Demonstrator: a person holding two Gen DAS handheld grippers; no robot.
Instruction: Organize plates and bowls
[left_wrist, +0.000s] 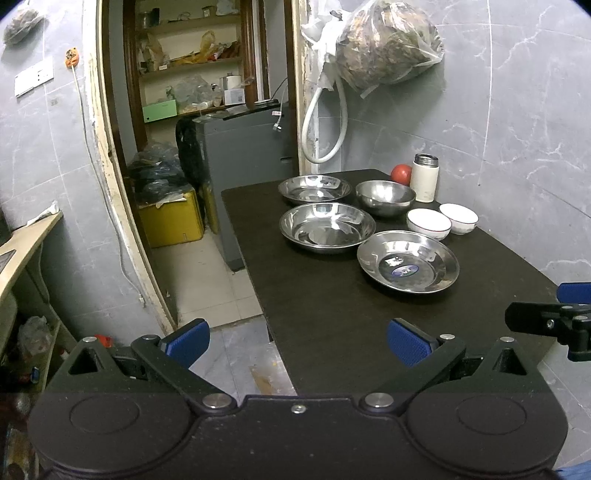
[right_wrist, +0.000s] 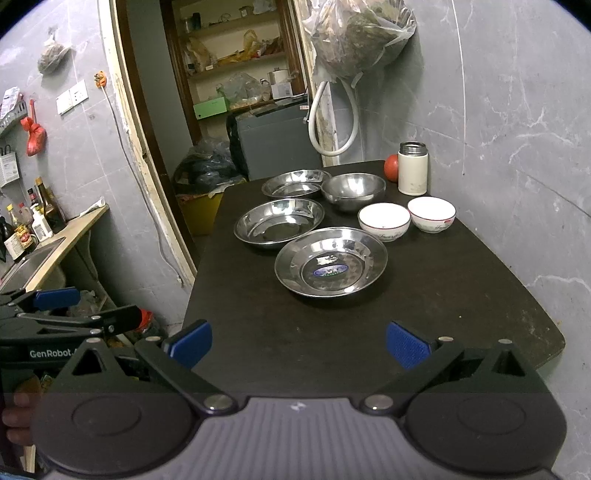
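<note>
On a dark table (left_wrist: 332, 314) (right_wrist: 295, 325) lie three shallow steel plates: a near one with a blue sticker (left_wrist: 407, 266) (right_wrist: 331, 261), a middle one (left_wrist: 327, 228) (right_wrist: 279, 220) and a far one (left_wrist: 314, 189) (right_wrist: 295, 182). A steel bowl (left_wrist: 385, 197) (right_wrist: 352, 192) and two white bowls (left_wrist: 428, 223) (left_wrist: 459, 218) (right_wrist: 384, 222) (right_wrist: 431, 214) sit to their right. My left gripper (left_wrist: 297, 341) is open and empty over the table's near left edge. Open and empty too, my right gripper (right_wrist: 298, 343) hovers above the near end.
A white flask (left_wrist: 424, 177) (right_wrist: 413, 168) and a red round thing (left_wrist: 401, 174) (right_wrist: 391, 167) stand at the far corner by the tiled wall. Beyond the table, a doorway shows a grey appliance (left_wrist: 243, 155) and shelves. A counter with sink and bottles (right_wrist: 33, 236) is at left.
</note>
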